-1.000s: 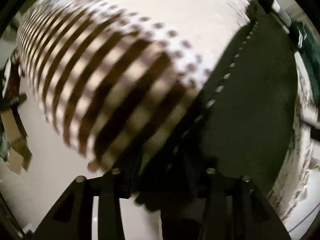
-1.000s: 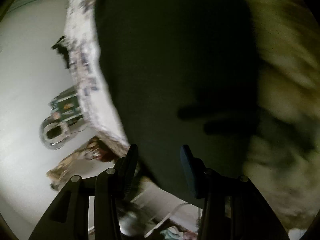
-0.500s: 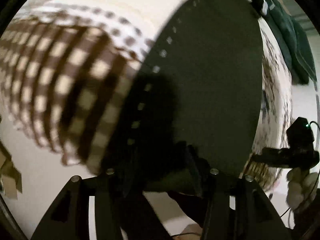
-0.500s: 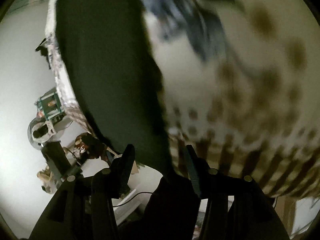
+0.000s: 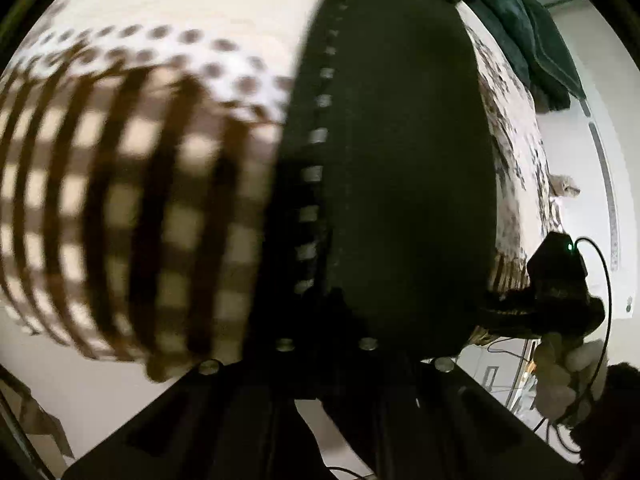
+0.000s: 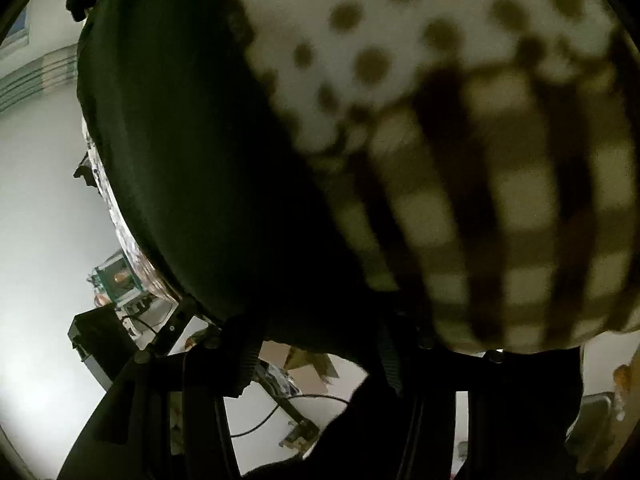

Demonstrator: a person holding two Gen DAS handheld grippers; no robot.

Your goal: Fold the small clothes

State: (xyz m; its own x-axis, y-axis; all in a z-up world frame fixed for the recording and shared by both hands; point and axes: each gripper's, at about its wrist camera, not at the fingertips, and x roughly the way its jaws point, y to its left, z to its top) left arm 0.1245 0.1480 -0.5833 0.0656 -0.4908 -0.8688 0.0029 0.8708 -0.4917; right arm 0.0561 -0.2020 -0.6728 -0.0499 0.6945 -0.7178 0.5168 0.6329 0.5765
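dark garment (image 5: 404, 168) lies spread flat on a bed, over a cream blanket (image 5: 132, 184) with brown checks and a dotted band above them; a row of pale dashes runs along the garment's left edge in the left wrist view. left gripper (image 5: 326, 316) sits at the garment's near edge, low and close to the cloth; its jaws are fully closed, and the tips are lost in shadow against the dark fabric, so whether cloth is pinched between them cannot be told. in the same view the right gripper (image 5: 500, 312) shows at the garment's right-hand near edge, a black body with a small green light, cable trailing, held by a hand (image 5: 568, 372) in a pale glove. beyond the garment, a patterned bedsheet (image 5: 516, 128) runs along the far side and a pile of dark green clothes (image 5: 520, 28) sits at the top right. right wrist view: the right gripper (image 6: 316, 344) is at the garment's (image 6: 188, 160) near edge, jaws narrowing at this moment, fingers (image 6: 248, 352) close together with dark cloth at or between them; contact of the pads is too dim to confirm. checked blanket (image 6: 500, 208) fills the right of this view, blurred. white floor (image 6: 44, 240) to the left, with a small green box (image 6: 118, 280) and cables (image 6: 280, 408) below the bed edge.
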